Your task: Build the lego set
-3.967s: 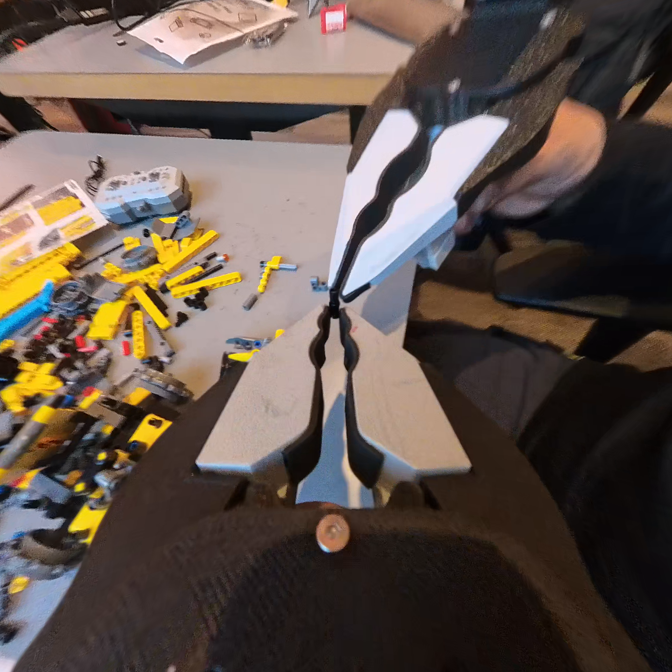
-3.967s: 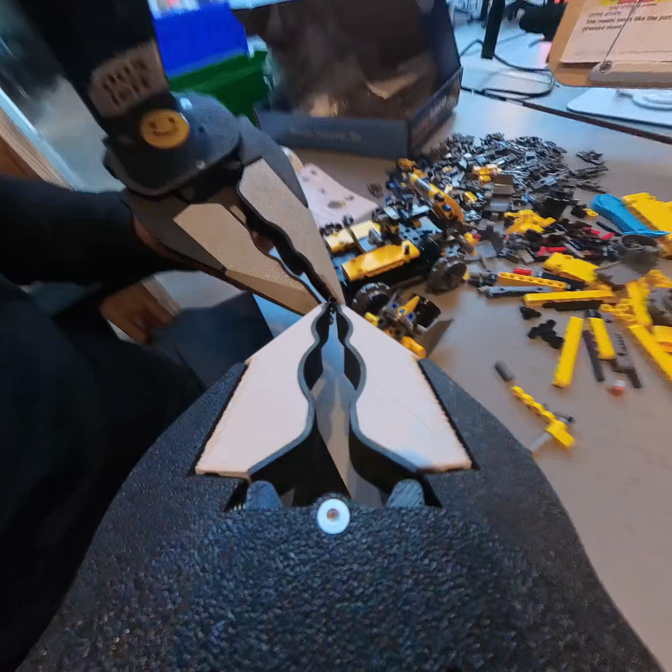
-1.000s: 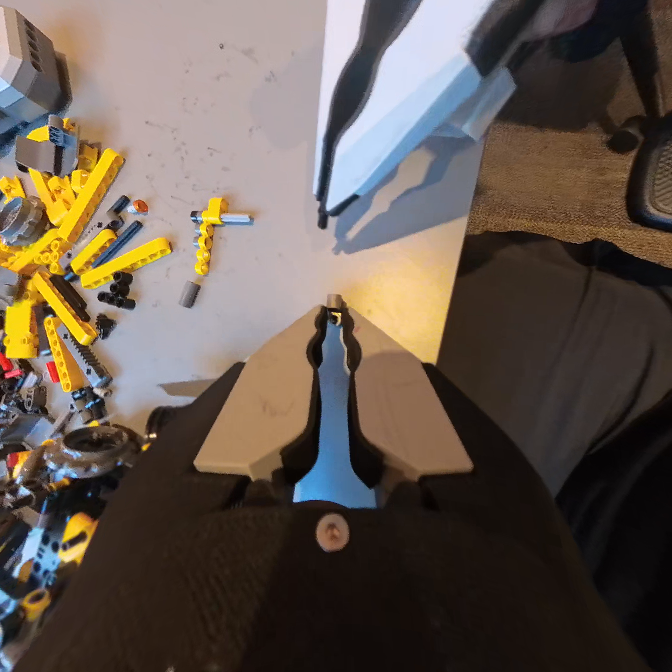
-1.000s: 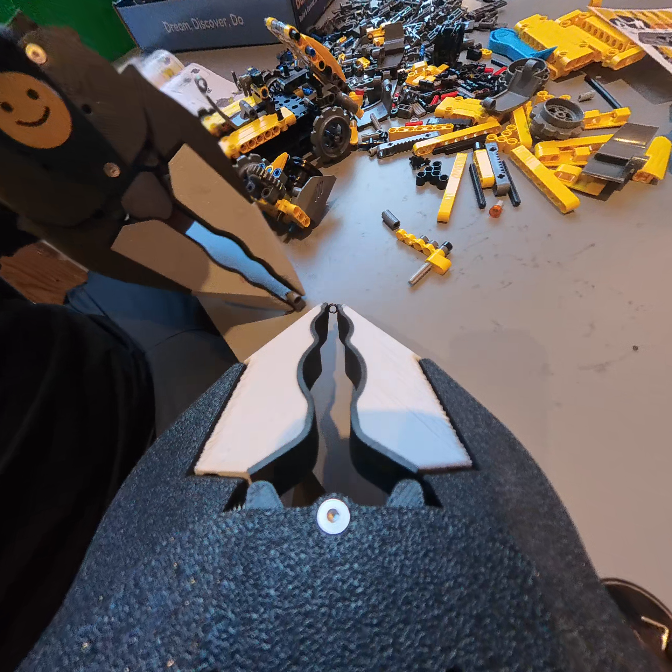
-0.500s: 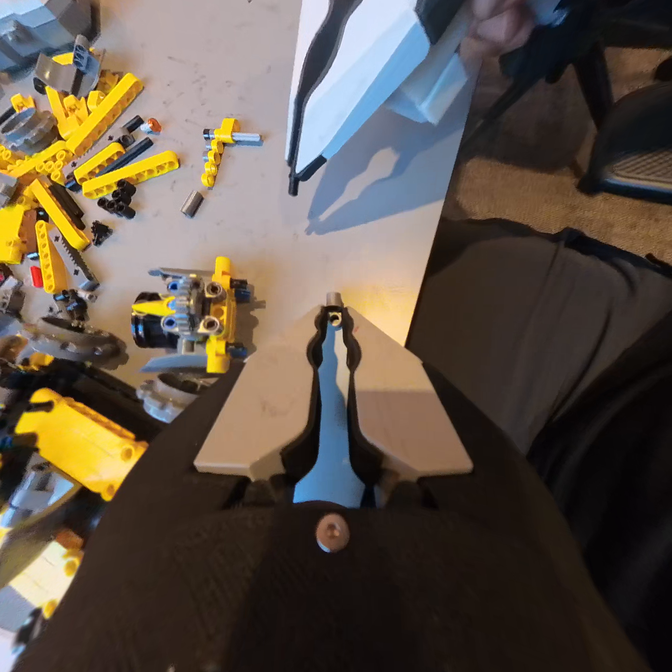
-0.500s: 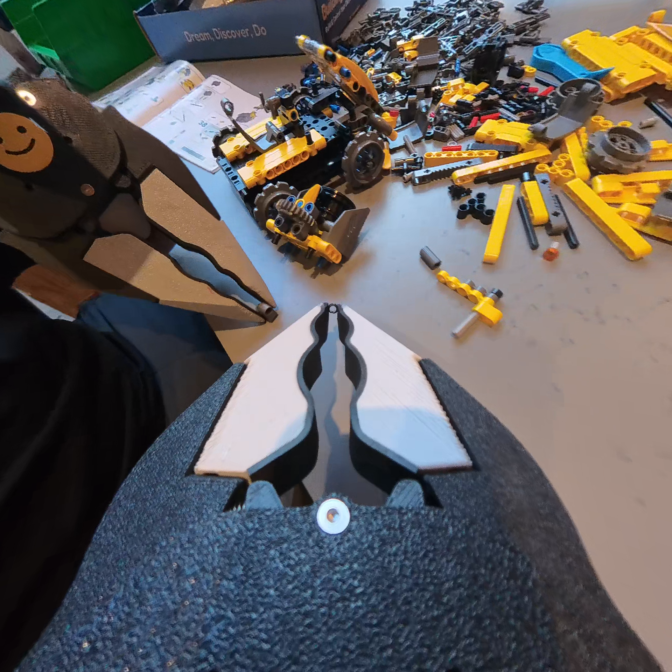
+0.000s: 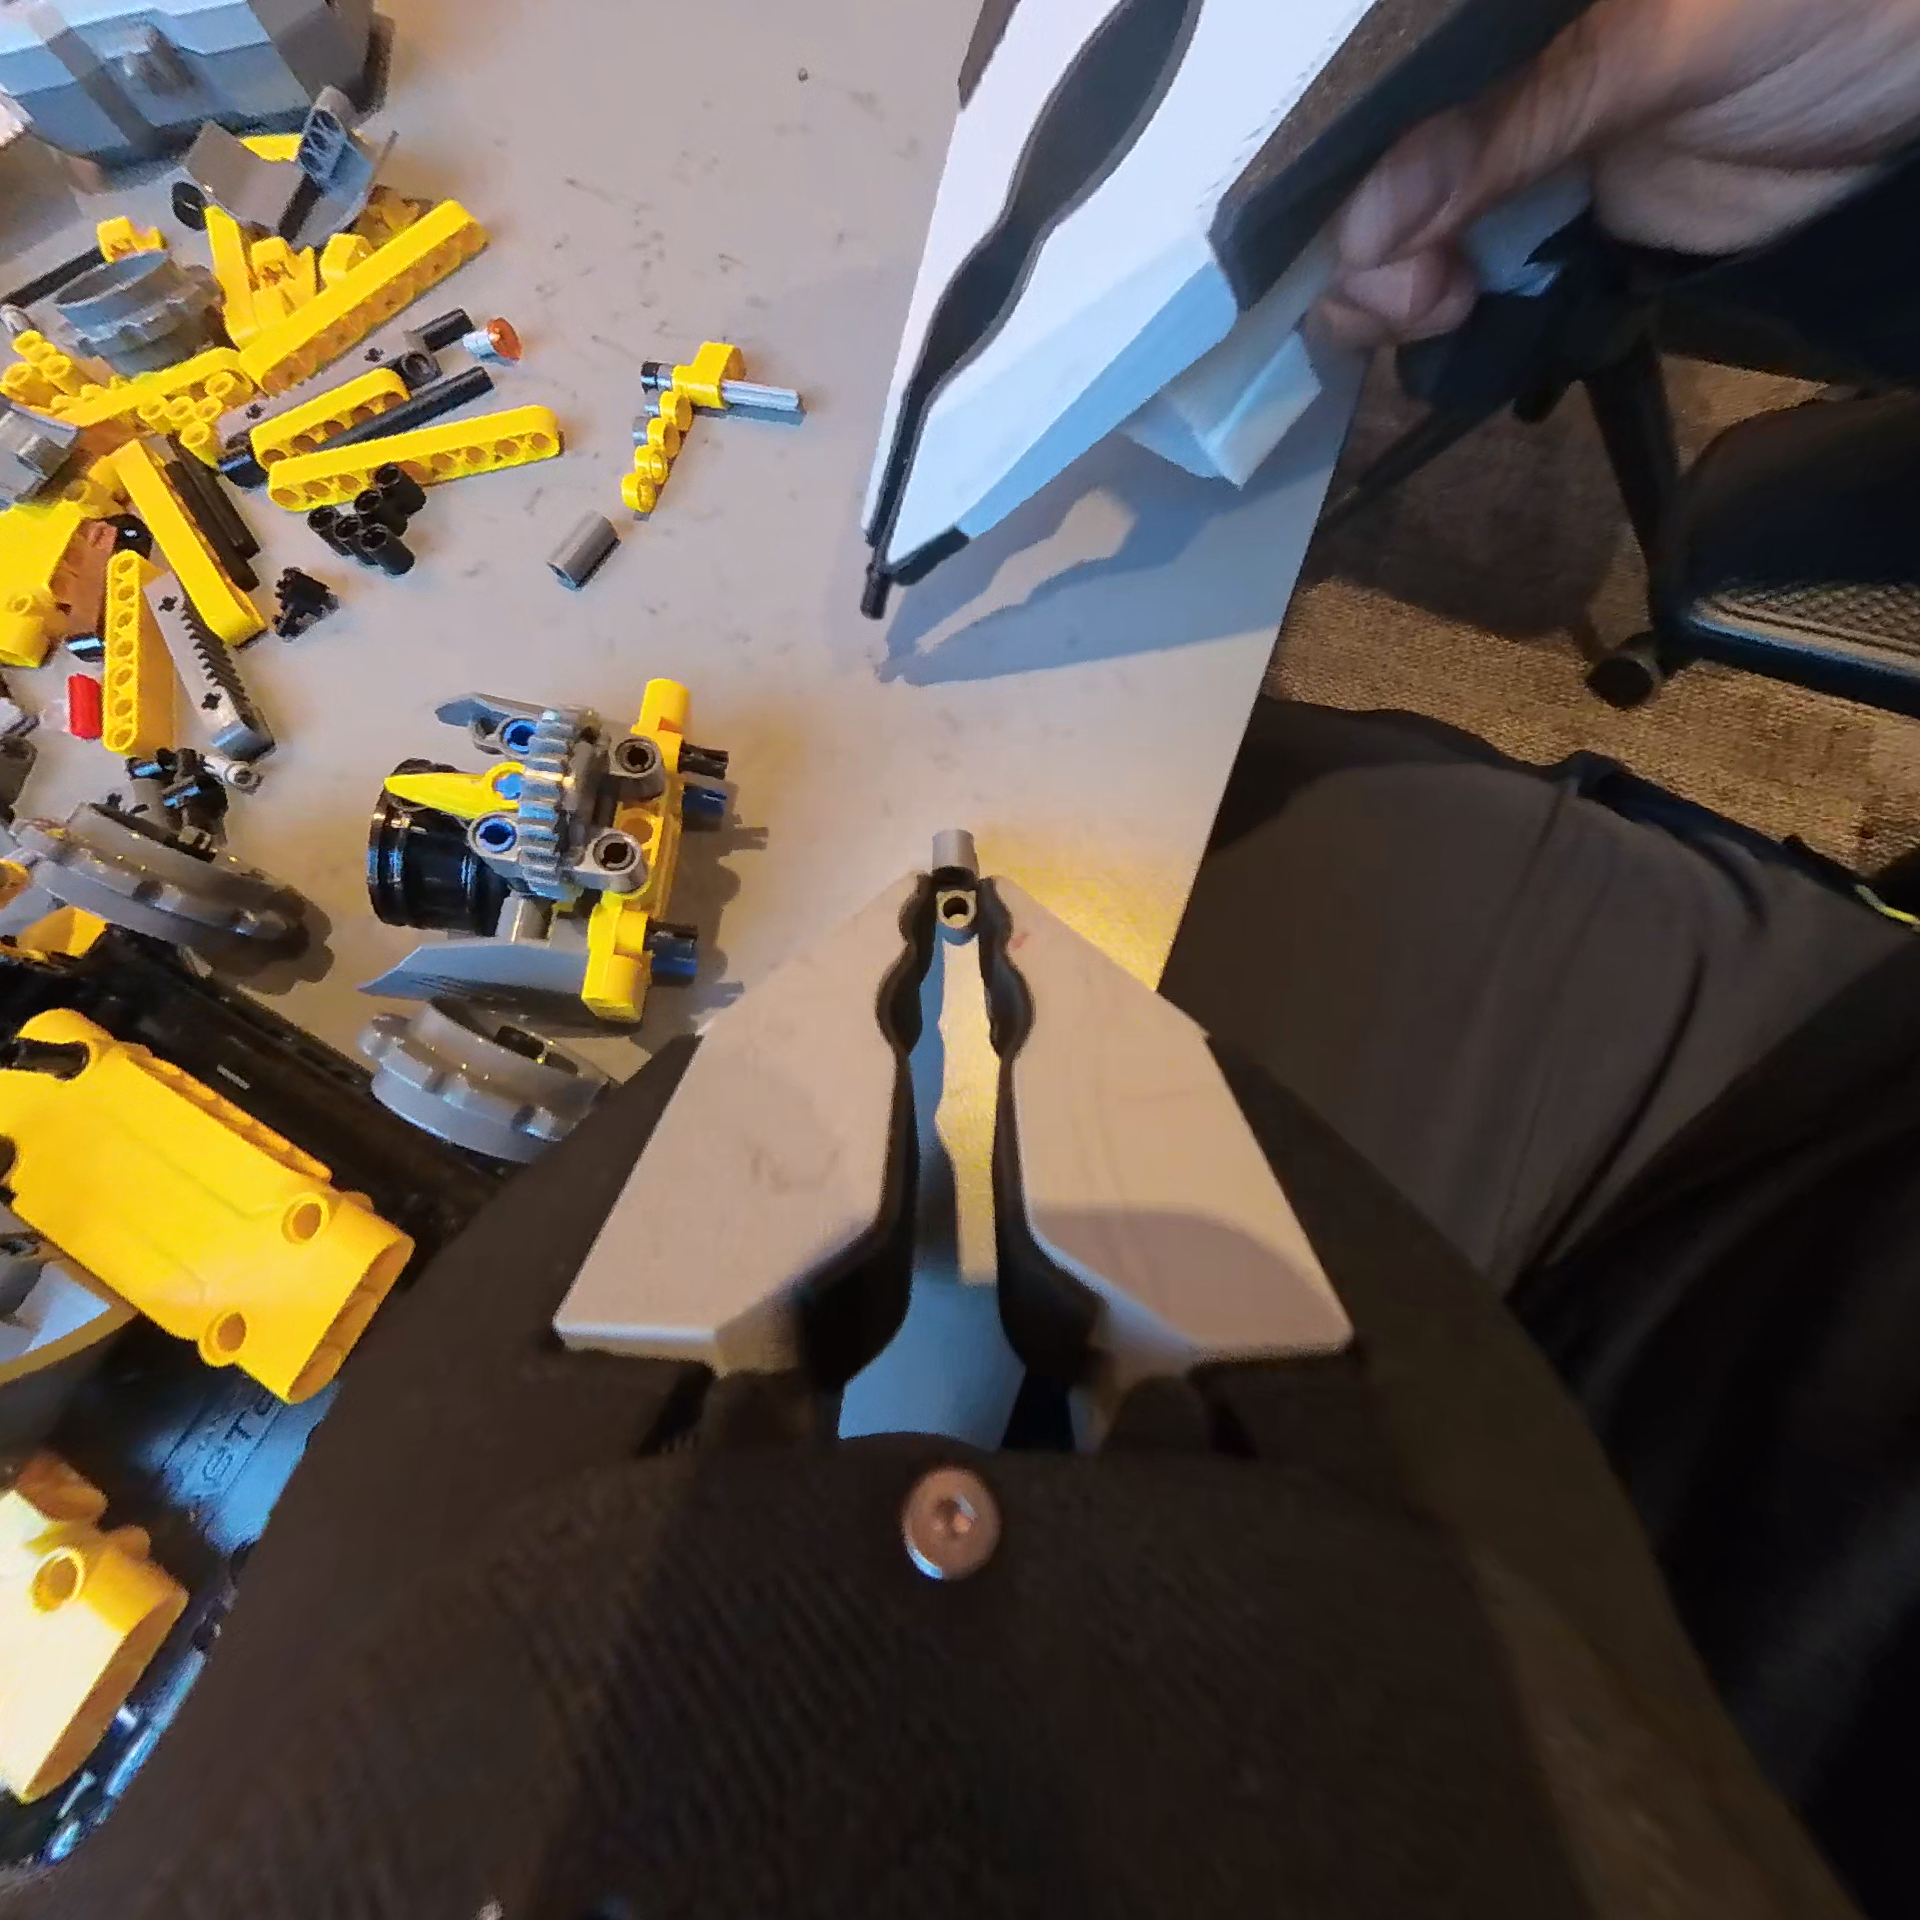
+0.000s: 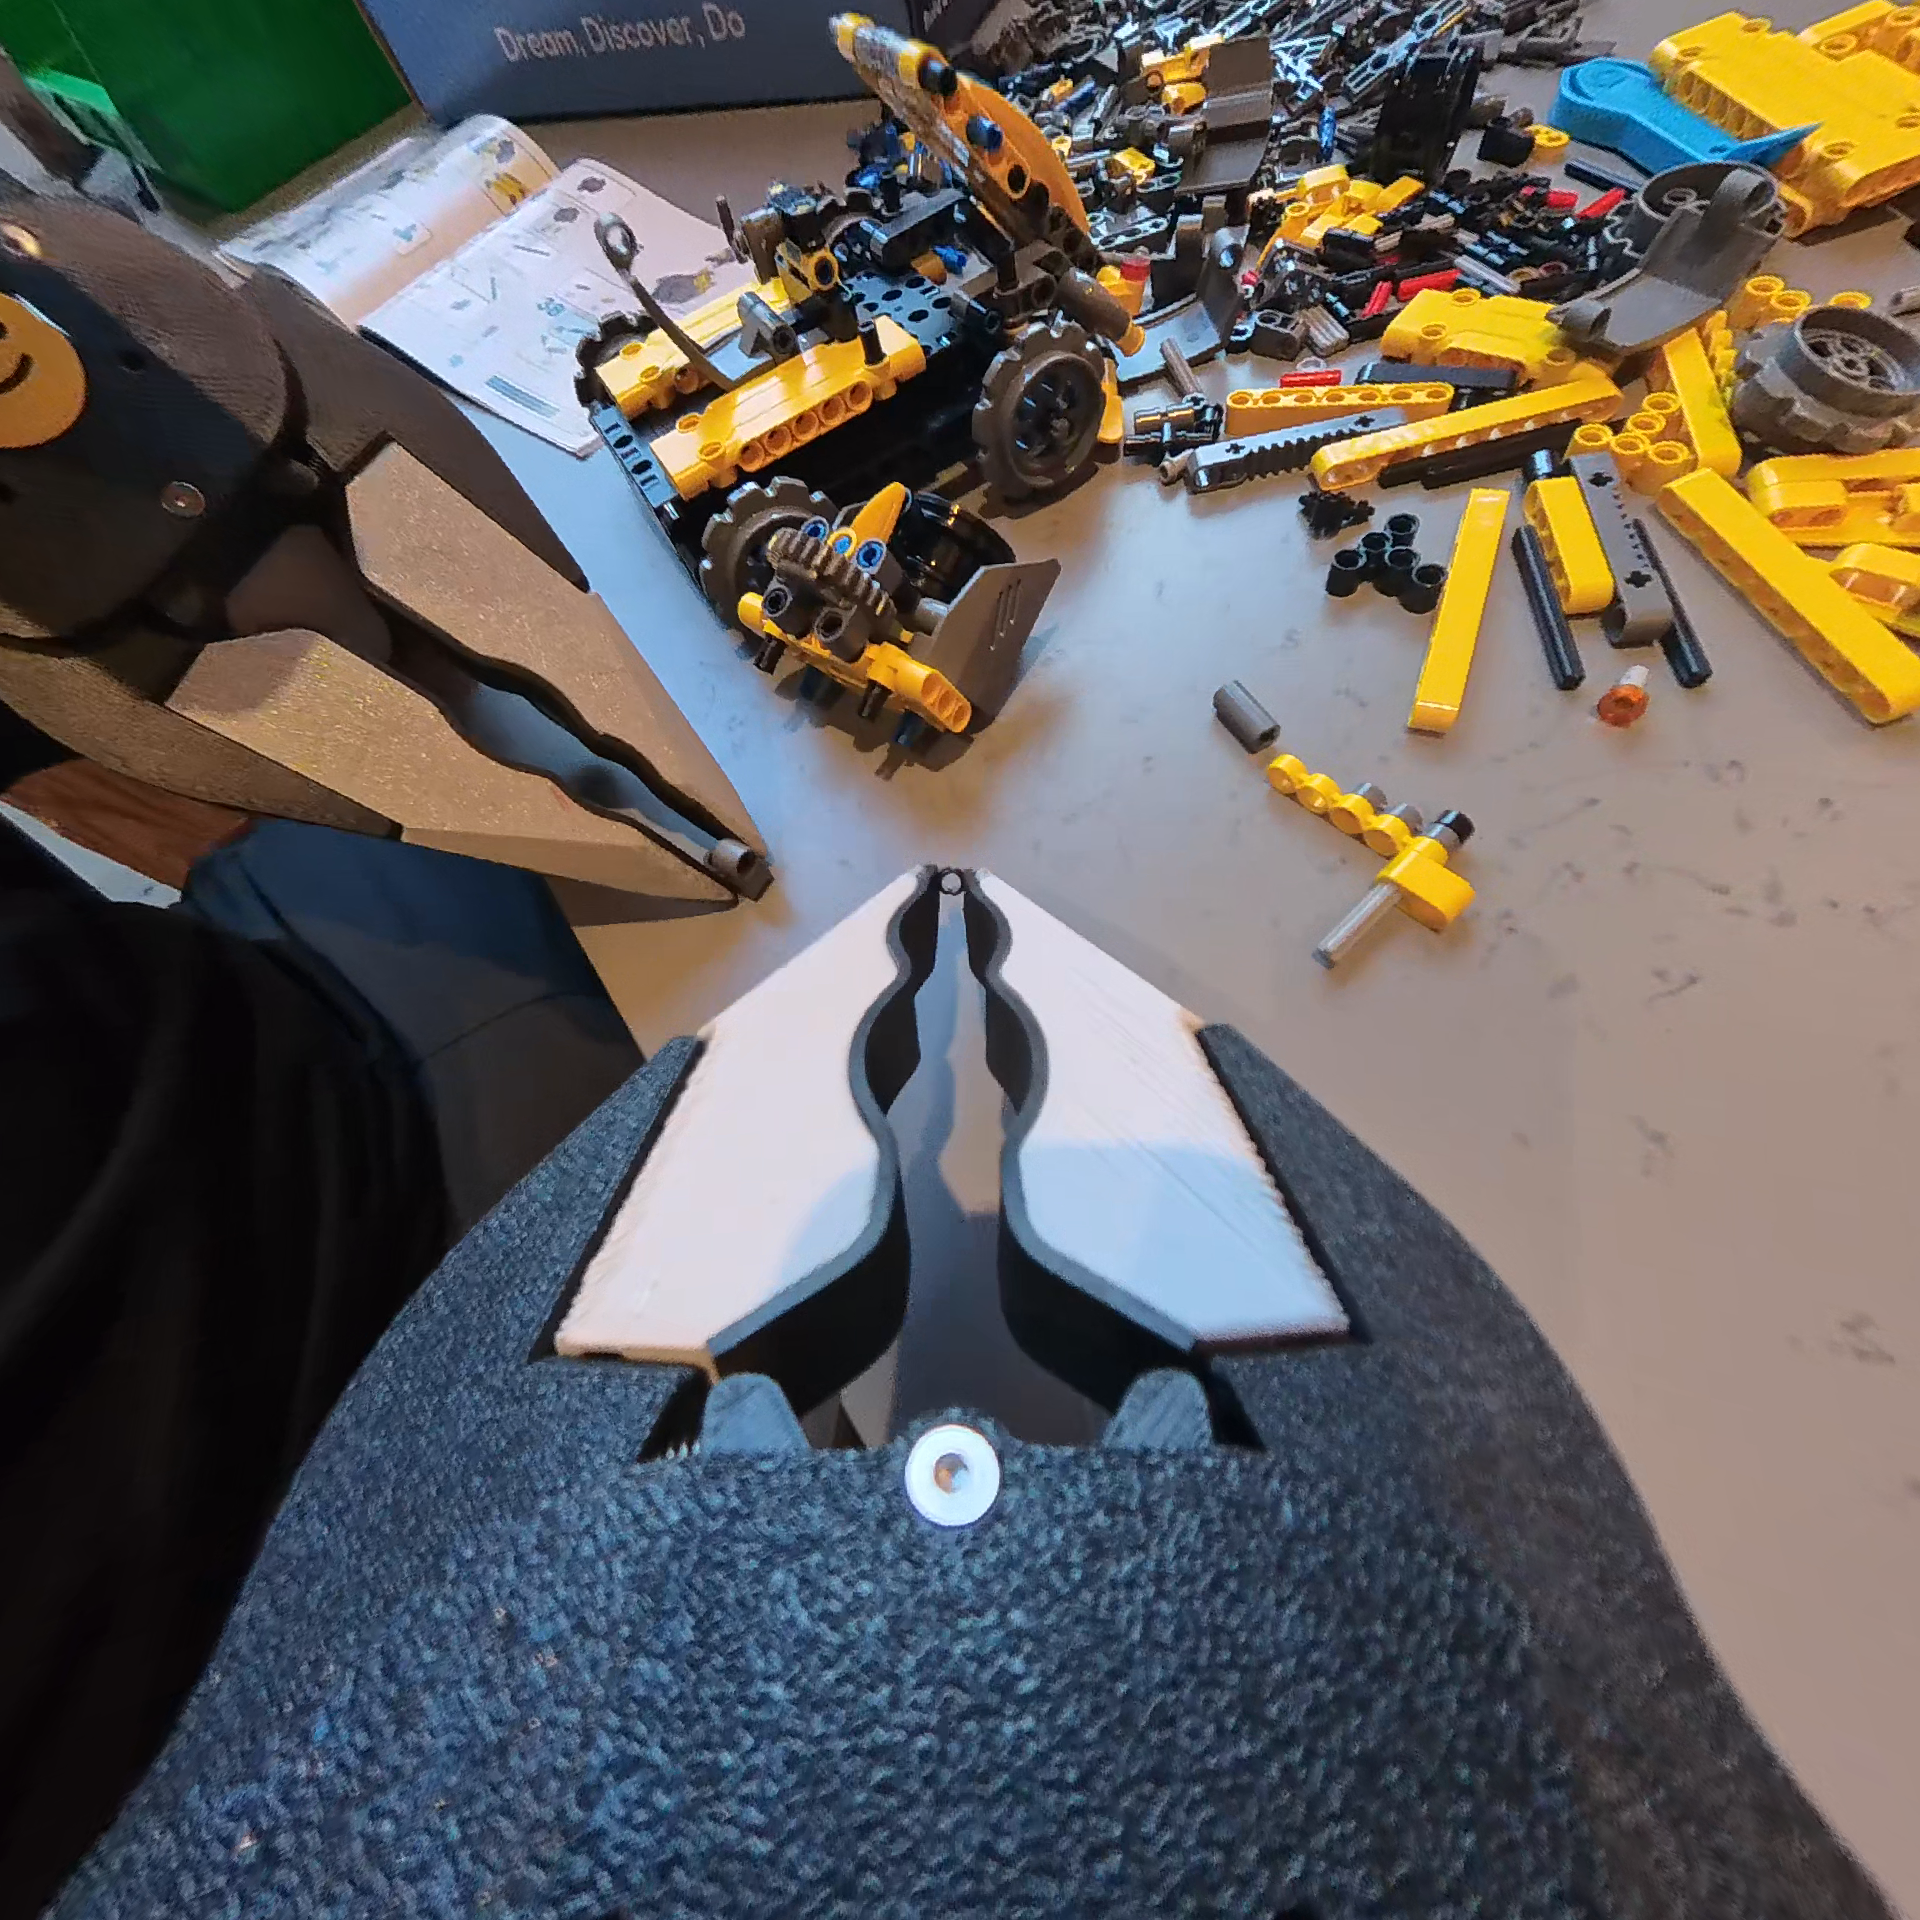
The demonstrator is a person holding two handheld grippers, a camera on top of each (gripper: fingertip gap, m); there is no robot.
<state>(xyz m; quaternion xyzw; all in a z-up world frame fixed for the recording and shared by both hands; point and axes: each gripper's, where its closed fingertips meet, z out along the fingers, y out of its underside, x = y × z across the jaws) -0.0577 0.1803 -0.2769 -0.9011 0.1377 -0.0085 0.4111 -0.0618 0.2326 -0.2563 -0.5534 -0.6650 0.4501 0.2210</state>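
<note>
Your left gripper [image 7: 954, 902] has its jaws pinched narrow on a small grey sleeve [image 7: 953, 854], which pokes out past the tips above the near edge of the counter [image 7: 1039, 727]. Your right gripper [image 8: 950, 881] has its jaws drawn almost together on a thin black pin [image 7: 875, 592], whose end shows as a tiny ring between the tips in the right wrist view; from the left wrist view it hangs off the tips just clear of the counter.

Take the yellow-and-grey gear assembly [image 7: 561, 831] as the landmark. The left gripper hovers just to its right, near the counter's edge, with the right gripper beyond it. Past the assembly lie a loose grey sleeve [image 7: 583, 548] and a yellow angled piece with a grey axle [image 7: 686, 416], and farther on a scatter of yellow beams [image 7: 405, 442] and black connectors [image 7: 366, 516]. Beside the assembly sits a partly built yellow-and-black vehicle [image 8: 831, 384], with an open instruction booklet [image 8: 468, 270] behind it. A person's hand [image 7: 1621, 156] grips the right gripper's handle, and a dark-trousered lap [image 7: 1507, 987] fills the space off the counter's edge.
</note>
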